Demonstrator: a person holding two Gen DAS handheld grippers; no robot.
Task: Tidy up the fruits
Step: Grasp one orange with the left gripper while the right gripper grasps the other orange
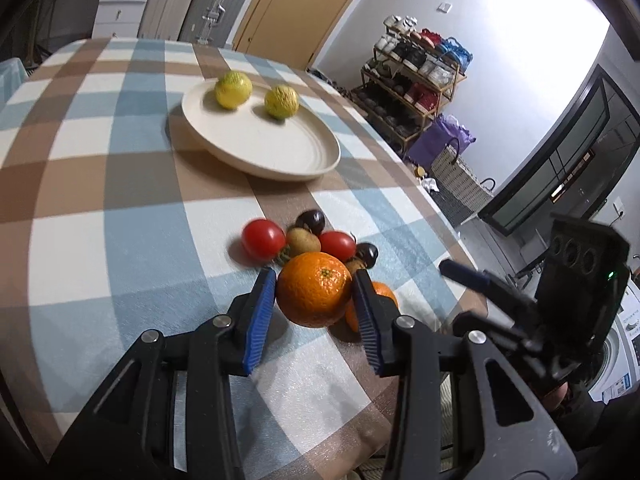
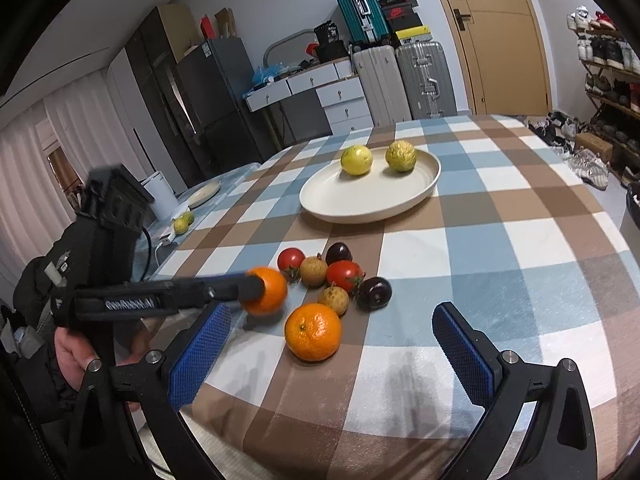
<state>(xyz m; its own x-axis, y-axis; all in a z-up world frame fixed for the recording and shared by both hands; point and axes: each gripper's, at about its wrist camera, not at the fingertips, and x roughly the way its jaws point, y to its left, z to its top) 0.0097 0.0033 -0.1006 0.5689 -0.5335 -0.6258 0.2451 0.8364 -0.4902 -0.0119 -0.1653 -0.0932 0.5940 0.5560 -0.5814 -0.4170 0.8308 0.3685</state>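
Both wrist cameras look steeply down along their tongs, close over the checked worktop (image 1: 120, 168) (sharing plate (image 1: 280, 156) and fruit pile).

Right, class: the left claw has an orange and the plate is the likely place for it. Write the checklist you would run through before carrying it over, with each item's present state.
1. Left claw closed on the held orange, pads on both its sides: ok.
2. Orange lifted clear of the tablecloth: cannot tell.
3. Plate has bare room beside the two yellow fruits: ok.
4. Way from the pile to the plate free of things: ok.
5. Right claw open, holding nothing, near the second orange: ok.
6. Neighbouring tomatoes lie apart from the held orange: cannot tell.
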